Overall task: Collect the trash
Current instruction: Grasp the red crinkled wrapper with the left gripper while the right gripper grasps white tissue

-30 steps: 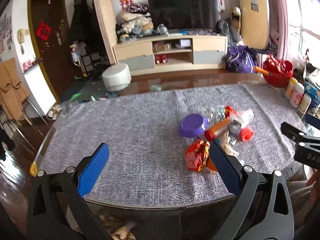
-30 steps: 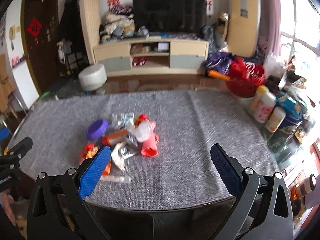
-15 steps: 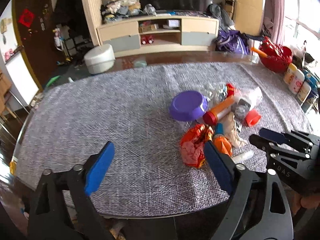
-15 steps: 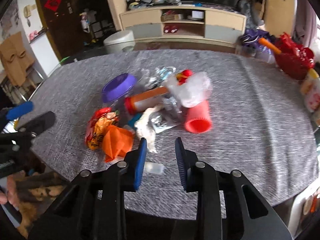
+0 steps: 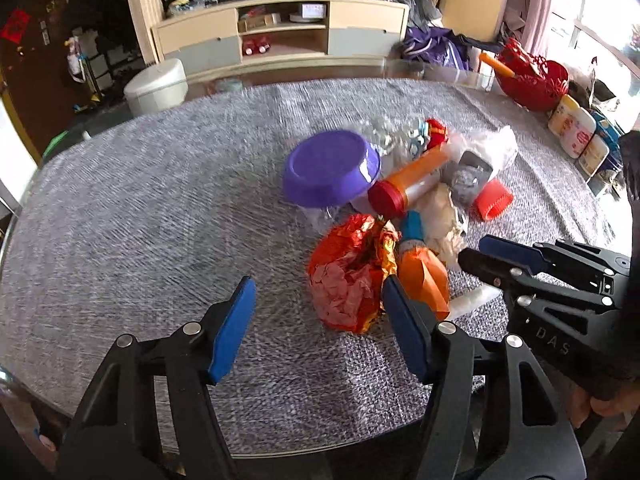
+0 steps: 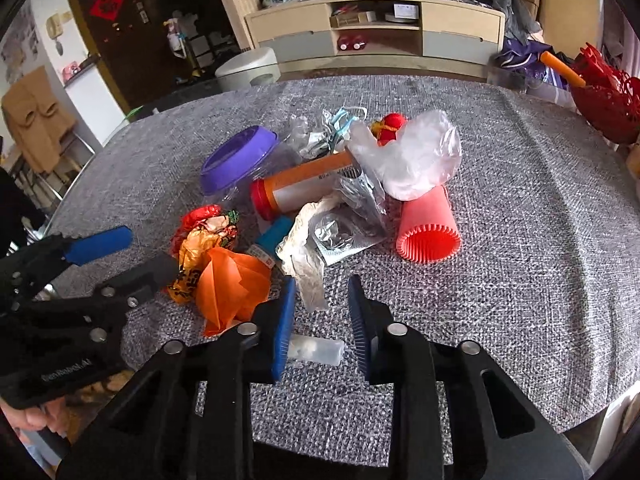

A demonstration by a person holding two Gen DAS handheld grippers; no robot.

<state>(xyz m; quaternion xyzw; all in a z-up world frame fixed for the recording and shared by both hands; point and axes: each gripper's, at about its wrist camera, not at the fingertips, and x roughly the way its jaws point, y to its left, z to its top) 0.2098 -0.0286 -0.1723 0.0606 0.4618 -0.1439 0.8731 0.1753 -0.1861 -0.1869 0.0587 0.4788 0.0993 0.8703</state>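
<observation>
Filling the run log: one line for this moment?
left gripper: open, at foil wrapper | right gripper: open, over clear tube | nothing held

Both grippers have moved in on the trash pile: the right gripper has narrowed, the left gripper has closed slightly around the crumpled red wrapper.

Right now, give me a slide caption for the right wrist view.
Right gripper, fingers narrowly apart, above a small clear plastic tube beside a trash pile on the gray tablecloth.

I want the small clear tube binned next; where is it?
In the right wrist view the tube lies on the cloth at the pile's near edge, between the right tool fingers, just below the orange wrapper.
</observation>
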